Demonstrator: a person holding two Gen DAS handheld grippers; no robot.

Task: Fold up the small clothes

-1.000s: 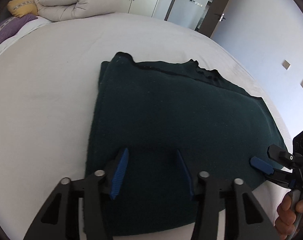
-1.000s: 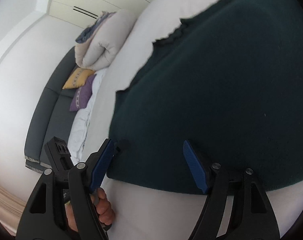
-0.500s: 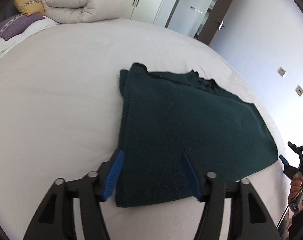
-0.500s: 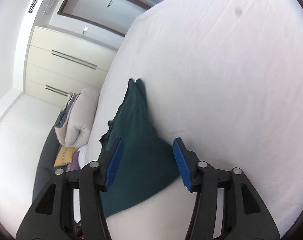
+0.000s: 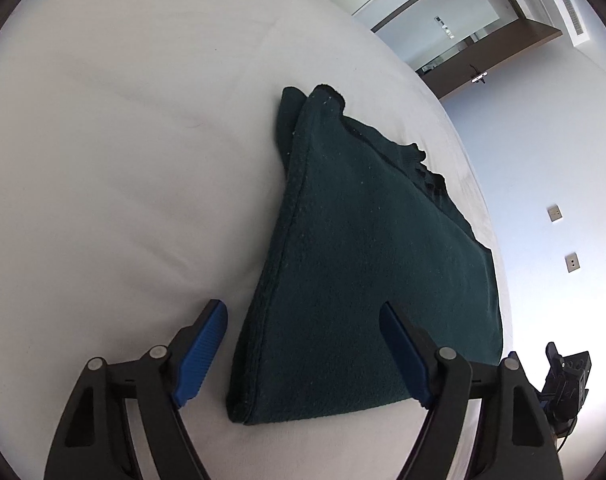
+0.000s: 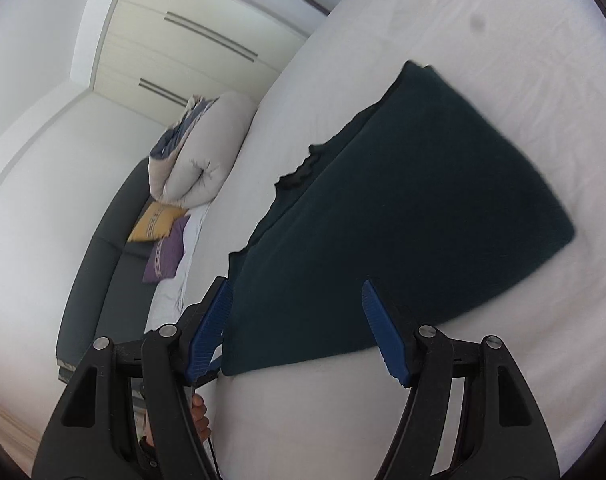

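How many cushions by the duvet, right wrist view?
2. Yellow cushion lies just below the rolled duvet; purple cushion sits right below the yellow one. More may be hidden behind the duvet.

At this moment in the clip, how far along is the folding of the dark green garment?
Done: the garment lies on the bed folded, with layered edges stacked along its left side. In hand: nothing; the left hand-held gripper and right hand-held gripper are both open near its front edge, gripping no fabric. Left: possibly another fold; the pictures cannot settle whether one is needed.
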